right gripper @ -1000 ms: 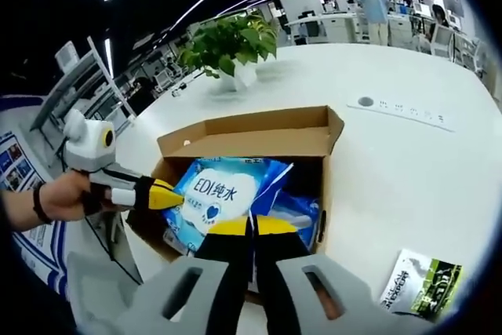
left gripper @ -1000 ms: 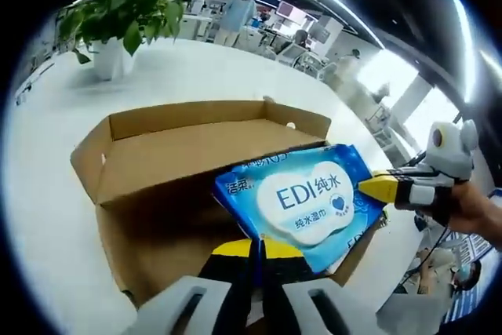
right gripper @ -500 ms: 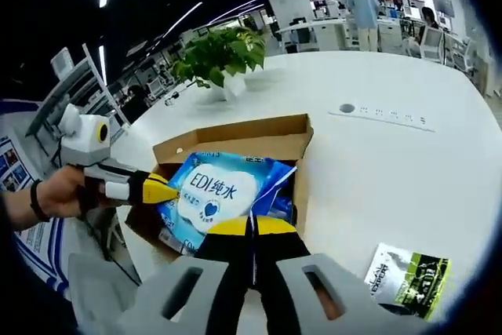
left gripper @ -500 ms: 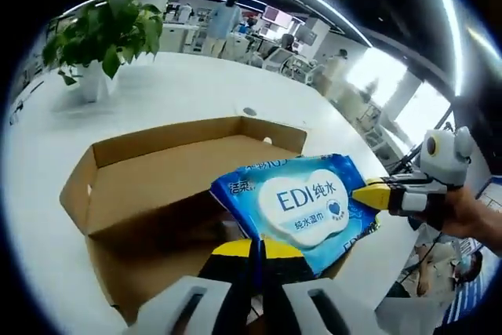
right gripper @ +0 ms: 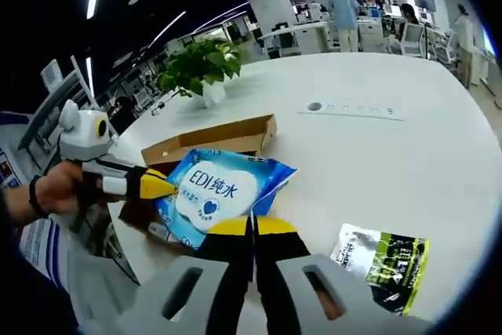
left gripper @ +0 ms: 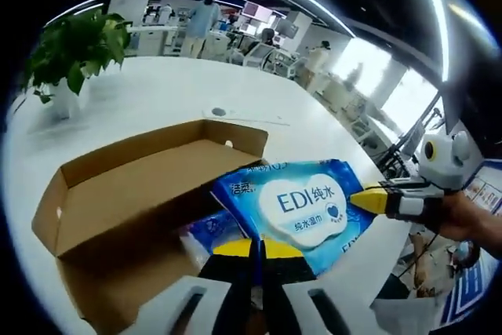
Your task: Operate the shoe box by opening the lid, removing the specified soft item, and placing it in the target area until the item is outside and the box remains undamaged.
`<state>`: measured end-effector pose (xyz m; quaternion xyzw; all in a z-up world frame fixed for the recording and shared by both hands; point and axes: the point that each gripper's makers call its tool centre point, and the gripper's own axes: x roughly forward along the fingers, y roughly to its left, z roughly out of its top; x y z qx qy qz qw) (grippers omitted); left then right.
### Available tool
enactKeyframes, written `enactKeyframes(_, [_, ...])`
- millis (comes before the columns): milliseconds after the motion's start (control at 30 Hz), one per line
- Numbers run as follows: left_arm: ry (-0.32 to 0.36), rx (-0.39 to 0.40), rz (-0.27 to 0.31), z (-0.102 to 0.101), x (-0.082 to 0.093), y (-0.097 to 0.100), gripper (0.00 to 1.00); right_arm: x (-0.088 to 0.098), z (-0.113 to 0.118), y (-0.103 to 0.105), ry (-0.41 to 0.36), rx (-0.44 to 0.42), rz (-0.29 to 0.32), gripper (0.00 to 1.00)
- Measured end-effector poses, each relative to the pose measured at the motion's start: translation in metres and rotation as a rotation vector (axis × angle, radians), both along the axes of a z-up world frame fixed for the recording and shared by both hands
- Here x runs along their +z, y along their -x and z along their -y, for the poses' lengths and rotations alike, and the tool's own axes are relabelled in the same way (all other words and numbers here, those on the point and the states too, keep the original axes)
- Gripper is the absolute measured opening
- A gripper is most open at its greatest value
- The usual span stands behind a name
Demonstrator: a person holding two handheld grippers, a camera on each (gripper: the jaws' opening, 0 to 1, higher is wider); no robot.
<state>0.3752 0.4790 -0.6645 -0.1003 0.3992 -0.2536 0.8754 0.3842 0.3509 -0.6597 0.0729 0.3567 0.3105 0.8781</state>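
since a second ago we have lifted the blue wipes pack (left gripper: 302, 208) higher and clear of the open shoe box (left gripper: 133, 194). our left gripper (left gripper: 256, 247) and right gripper (right gripper: 252, 227) each pinch an edge of it, jaws clamped. in the right gripper view the box sits mostly hidden behind the pack, and a green packet (right gripper: 382, 260) lies on the white table (right gripper: 376, 147) to our right.

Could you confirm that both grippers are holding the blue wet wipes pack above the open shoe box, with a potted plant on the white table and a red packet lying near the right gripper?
Not quite: the packet is green and black, not red, as the right gripper view shows. The rest stands.
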Motion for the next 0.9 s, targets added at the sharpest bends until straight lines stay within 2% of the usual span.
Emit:
enactKeyframes(367, [0.007, -0.086, 0.007, 0.052, 0.004, 0.001, 0.01, 0.0, 0.055, 0.012, 0.003, -0.087, 0.003, 0.0])
enactKeyframes(900, [-0.001, -0.198, 0.009, 0.112, 0.004, 0.005, 0.01, -0.001, 0.111, 0.031, -0.007, -0.204, -0.002, 0.0])
